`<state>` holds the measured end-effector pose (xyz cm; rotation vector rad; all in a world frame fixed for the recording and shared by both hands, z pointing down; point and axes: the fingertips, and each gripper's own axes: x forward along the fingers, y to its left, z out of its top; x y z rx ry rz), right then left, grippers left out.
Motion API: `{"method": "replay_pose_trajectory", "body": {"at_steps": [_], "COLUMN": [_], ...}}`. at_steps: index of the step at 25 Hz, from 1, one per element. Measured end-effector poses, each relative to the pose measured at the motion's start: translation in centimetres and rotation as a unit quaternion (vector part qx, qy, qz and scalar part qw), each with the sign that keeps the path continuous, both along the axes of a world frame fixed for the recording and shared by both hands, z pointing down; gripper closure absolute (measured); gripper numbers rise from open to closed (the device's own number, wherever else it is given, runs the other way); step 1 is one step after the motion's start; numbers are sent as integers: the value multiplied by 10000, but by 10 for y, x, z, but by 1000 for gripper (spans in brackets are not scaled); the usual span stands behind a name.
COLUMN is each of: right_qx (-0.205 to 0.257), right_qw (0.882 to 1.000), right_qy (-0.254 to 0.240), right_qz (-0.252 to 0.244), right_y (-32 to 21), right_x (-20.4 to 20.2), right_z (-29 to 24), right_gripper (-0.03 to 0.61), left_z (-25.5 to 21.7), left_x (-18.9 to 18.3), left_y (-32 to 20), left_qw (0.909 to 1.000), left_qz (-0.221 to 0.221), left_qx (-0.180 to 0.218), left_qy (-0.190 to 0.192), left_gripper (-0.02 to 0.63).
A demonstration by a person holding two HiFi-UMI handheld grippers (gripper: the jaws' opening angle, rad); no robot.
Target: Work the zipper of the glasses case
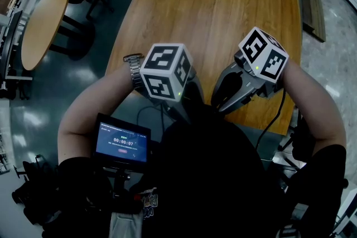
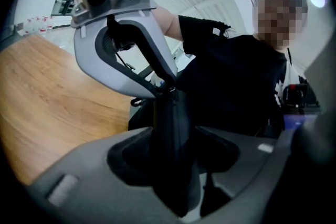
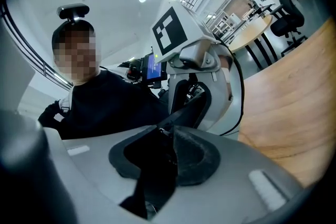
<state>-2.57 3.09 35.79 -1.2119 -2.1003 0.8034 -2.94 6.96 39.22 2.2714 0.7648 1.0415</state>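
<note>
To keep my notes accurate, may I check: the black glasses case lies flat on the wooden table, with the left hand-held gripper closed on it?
Not quite: the glasses case does not lie on the wooden table; it is held up off it, in front of the person, as the left gripper view shows. The left hand-held gripper is indeed closed on it.

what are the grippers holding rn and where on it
The left gripper clamps the black glasses case across its body, upright. The right gripper appears to pinch the case's top edge at the zipper.
</note>
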Motion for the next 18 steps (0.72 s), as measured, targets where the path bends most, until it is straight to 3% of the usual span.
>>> {"method": "replay_pose_trajectory", "body": {"at_steps": [15, 18], "right_qx": [14, -165], "right_qw": [10000, 9998], "right_qy": [-53, -47], "right_qz": [-58, -132], "right_y": [-1, 5], "right_x": [2, 4], "right_z": [-3, -4], "right_gripper": [529, 533], "left_z": [2, 2], "left_x": [1, 2], "left_y": [1, 1], "left_qw": [9999, 9999], "left_qz": [-35, -60], "left_qx": [-81, -117], "left_qy": [85, 110], "left_gripper": [371, 371]}}
